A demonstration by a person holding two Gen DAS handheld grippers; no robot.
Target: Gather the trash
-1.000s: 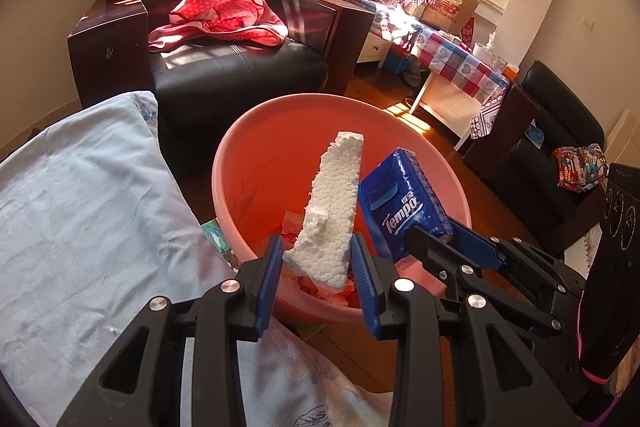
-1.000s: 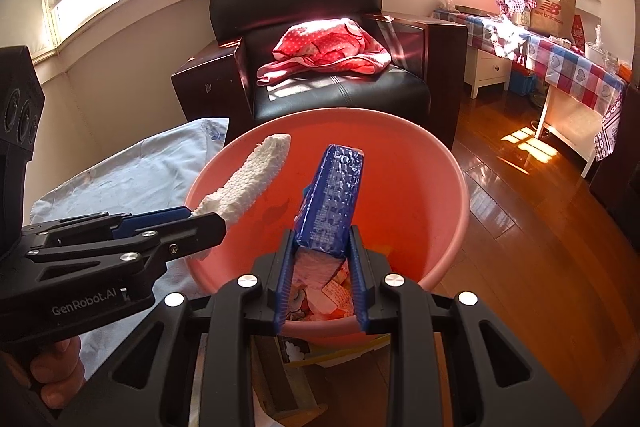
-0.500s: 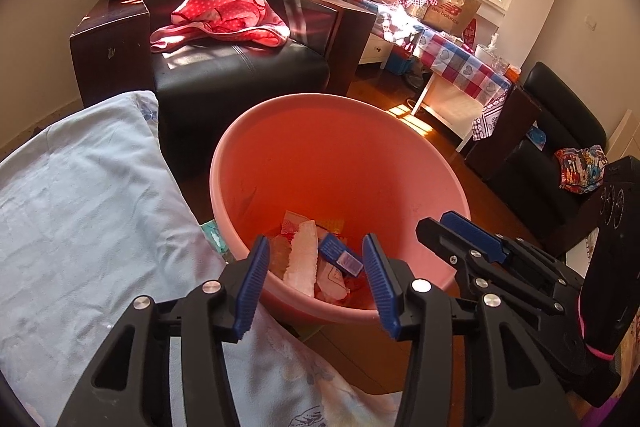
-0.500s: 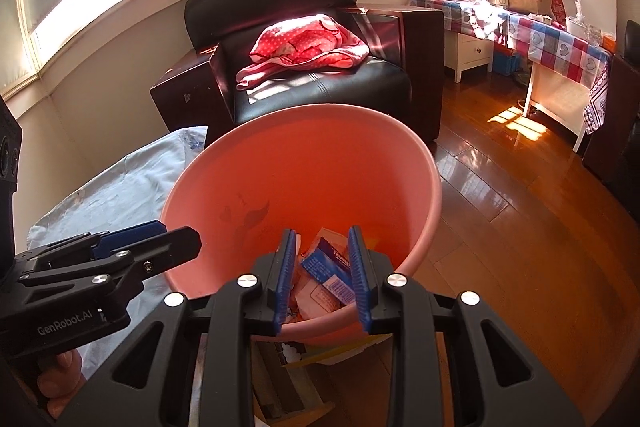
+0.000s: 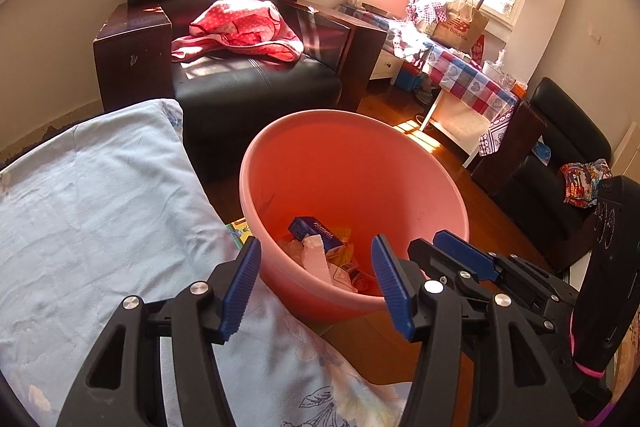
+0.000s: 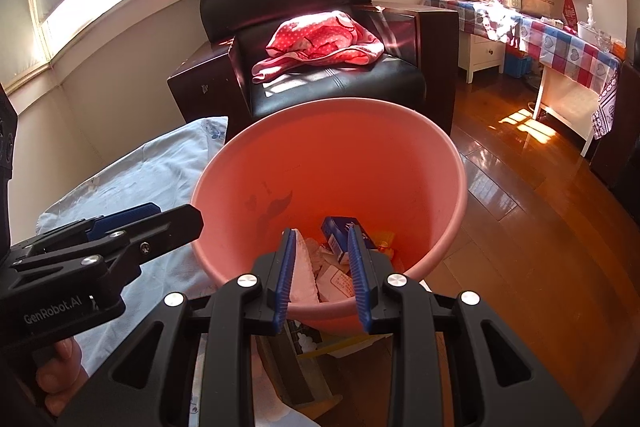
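A pink plastic basin [image 5: 248, 163] stands on the floor beside the bed, and the right wrist view looks into the basin [image 6: 452, 155] from above. In it lie a white foam strip [image 5: 316, 261], a blue tissue pack [image 5: 316, 227] and several wrappers. My left gripper [image 5: 315, 243] hovers over the near rim; its jaws are opening and nothing is between them. My right gripper [image 6: 320, 231] hangs over the same rim, open by a narrow gap and empty. Beyond its fingers lie the foam strip [image 6: 302, 267] and the tissue pack [image 6: 338, 227]. Each gripper shows in the other's view: right gripper [image 5: 436, 247], left gripper [image 6: 172, 217].
A light blue bedsheet [image 5: 92, 211] fills the left. Behind the basin is a black armchair [image 5: 256, 87] with a red dotted cloth [image 5: 240, 31]. A table with a checked cloth [image 5: 464, 79] and another black chair [image 5: 560, 155] stand right. Papers [image 6: 312, 347] lie under the basin. A hand [image 6: 60, 367] holds the left gripper.
A second ago the left gripper held the foam strip and the right held the tissue pack over the basin. Both were let go and now lie inside. The left jaws have spread wider.
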